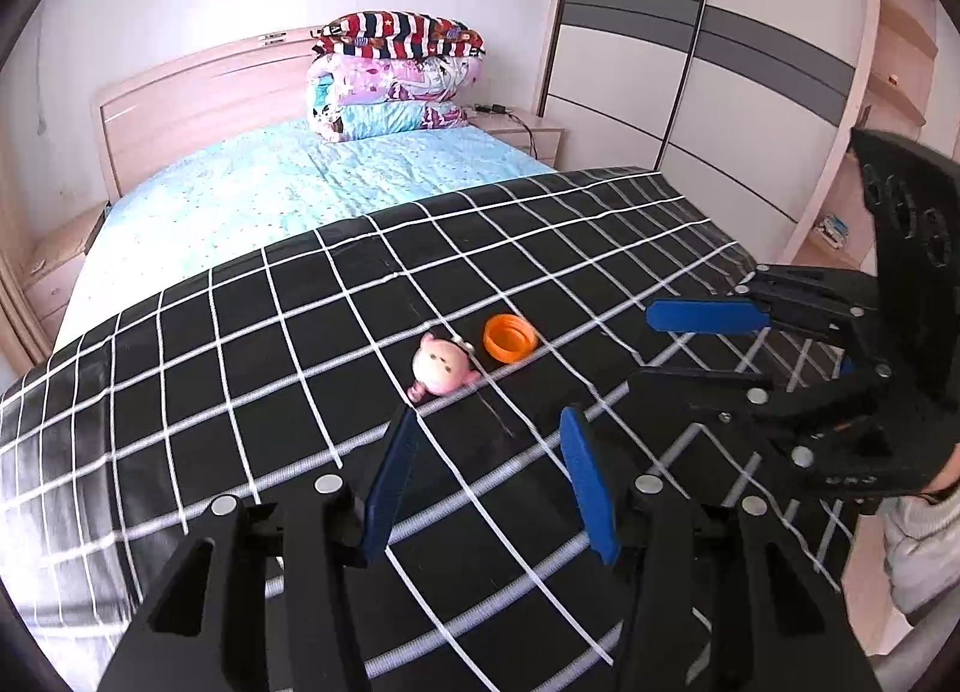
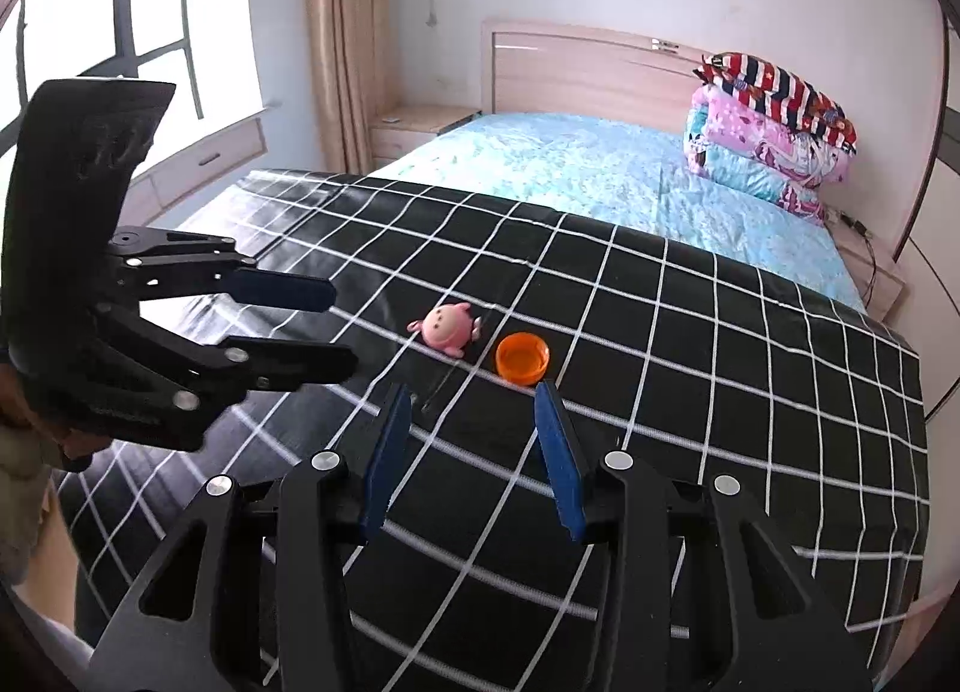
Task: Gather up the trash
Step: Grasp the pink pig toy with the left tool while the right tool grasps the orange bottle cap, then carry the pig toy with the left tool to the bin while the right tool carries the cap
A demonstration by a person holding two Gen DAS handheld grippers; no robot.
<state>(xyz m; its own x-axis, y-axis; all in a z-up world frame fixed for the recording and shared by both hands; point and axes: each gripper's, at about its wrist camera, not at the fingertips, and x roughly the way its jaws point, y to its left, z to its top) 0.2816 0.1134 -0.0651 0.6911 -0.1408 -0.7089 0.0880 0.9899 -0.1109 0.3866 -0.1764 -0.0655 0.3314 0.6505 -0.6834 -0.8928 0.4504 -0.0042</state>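
Black cloth with a white grid [image 1: 300,344] covers the near end of the bed [image 1: 282,182], and both task things lie on it: a pink toy [image 1: 441,365] and an orange cap [image 1: 510,337], just beside each other but apart.

From the left wrist view, the left claw [image 1: 489,422] hangs over the cloth with its blue pads apart and nothing between them. The toy lies just ahead of its left pad, and the cap ahead, between the lines of the two pads, a little farther off. The right claw [image 1: 660,344] comes in from that claw's right side, its jaws also parted and empty, with the cap off its tips.

From the right wrist view, the right claw [image 2: 474,392] stands open over the cloth, holding nothing. The cap [image 2: 522,357] sits just ahead of its right pad, open side up, and the toy [image 2: 447,327] a little farther ahead toward its left pad. The left claw [image 2: 342,326] reaches in from the left, a hand [image 2: 54,428] on its handle.

Beyond both claws, folded quilts [image 1: 390,77] are stacked at the headboard [image 1: 192,98].
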